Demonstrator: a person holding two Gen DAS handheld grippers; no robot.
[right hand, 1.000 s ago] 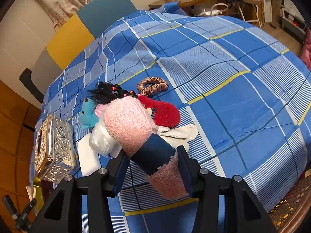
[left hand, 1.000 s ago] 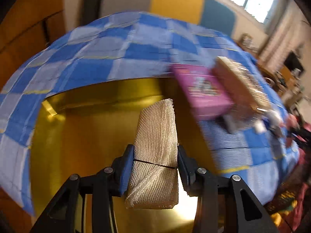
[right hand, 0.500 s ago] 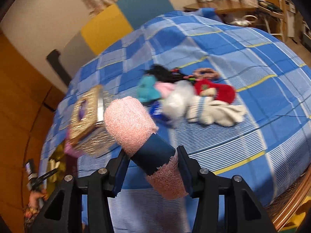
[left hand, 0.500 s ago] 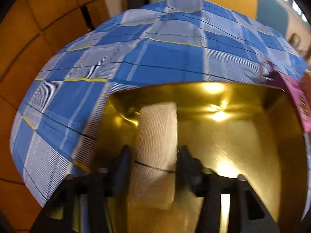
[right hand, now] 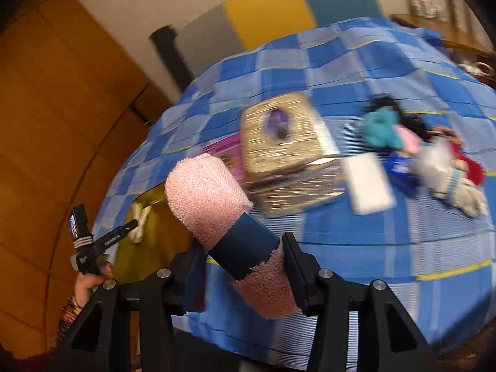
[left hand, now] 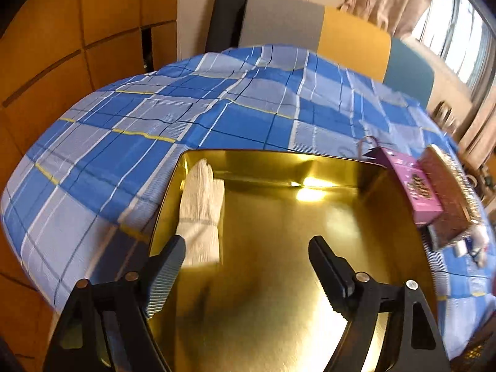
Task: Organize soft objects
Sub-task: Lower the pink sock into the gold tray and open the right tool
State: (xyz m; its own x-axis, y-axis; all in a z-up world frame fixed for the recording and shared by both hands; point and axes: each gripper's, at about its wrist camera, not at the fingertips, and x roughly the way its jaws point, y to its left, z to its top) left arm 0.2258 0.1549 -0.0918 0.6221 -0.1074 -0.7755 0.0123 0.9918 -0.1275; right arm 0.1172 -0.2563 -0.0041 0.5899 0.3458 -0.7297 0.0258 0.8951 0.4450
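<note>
A bed spread with a blue plaid sheet (left hand: 241,114) fills a room lined with orange wood panelling (left hand: 62,31). Grey, yellow and teal headboard panels (left hand: 350,43) stand against a pale wall (right hand: 130,3), while daylight enters a curtained window (left hand: 458,34) at right.

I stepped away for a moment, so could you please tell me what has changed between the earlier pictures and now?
The left gripper let go of the white gauze roll; its jaws are opening, and the roll now lies by the left wall of the gold tray. The right gripper swung from the toy pile towards the tray. It still clamps the pink towel roll.
</note>
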